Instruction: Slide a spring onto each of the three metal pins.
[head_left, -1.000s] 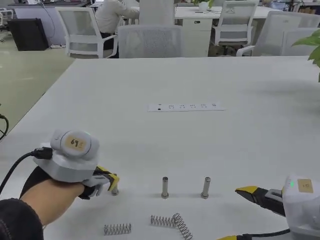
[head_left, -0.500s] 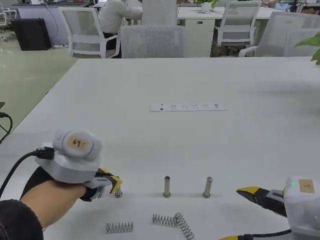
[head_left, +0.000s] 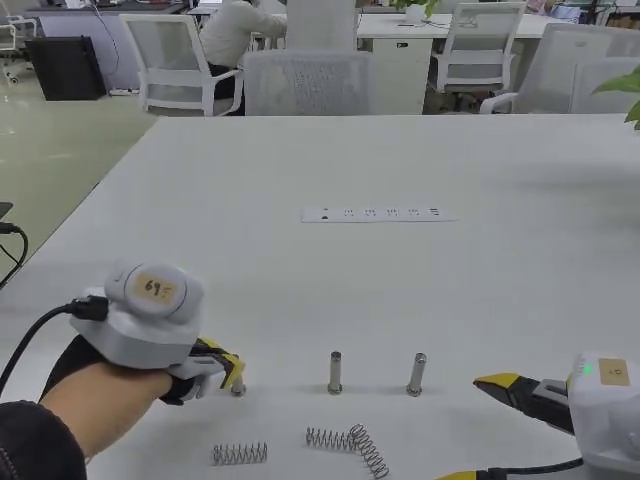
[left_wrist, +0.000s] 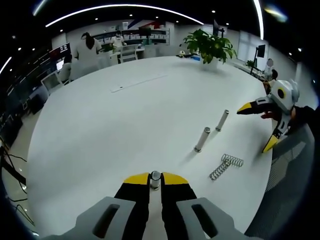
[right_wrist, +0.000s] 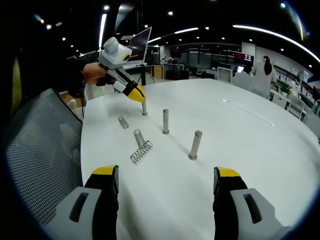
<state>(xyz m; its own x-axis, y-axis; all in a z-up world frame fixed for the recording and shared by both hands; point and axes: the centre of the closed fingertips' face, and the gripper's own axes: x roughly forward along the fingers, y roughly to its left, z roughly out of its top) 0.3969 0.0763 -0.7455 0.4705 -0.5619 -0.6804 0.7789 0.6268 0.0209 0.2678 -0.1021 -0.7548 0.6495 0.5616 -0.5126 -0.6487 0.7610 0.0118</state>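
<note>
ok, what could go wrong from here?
1. Two springs touch and may be tangled; lifting one may drag the other.
2. The left gripper clamps the left pin at its top, which may block a spring or tip the pin.
3. The open right gripper could knock the freestanding right pin.

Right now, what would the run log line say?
left gripper: shut on left pin | right gripper: open | springs: all lying loose

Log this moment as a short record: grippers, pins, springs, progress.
left hand-held gripper: shut on left pin
right hand-held gripper: open, holding nothing
middle pin: upright, bare
right pin: upright, bare
single spring: lying on the table
spring pair: lying on the table, touching each other
progress: no spring on any pin
</note>
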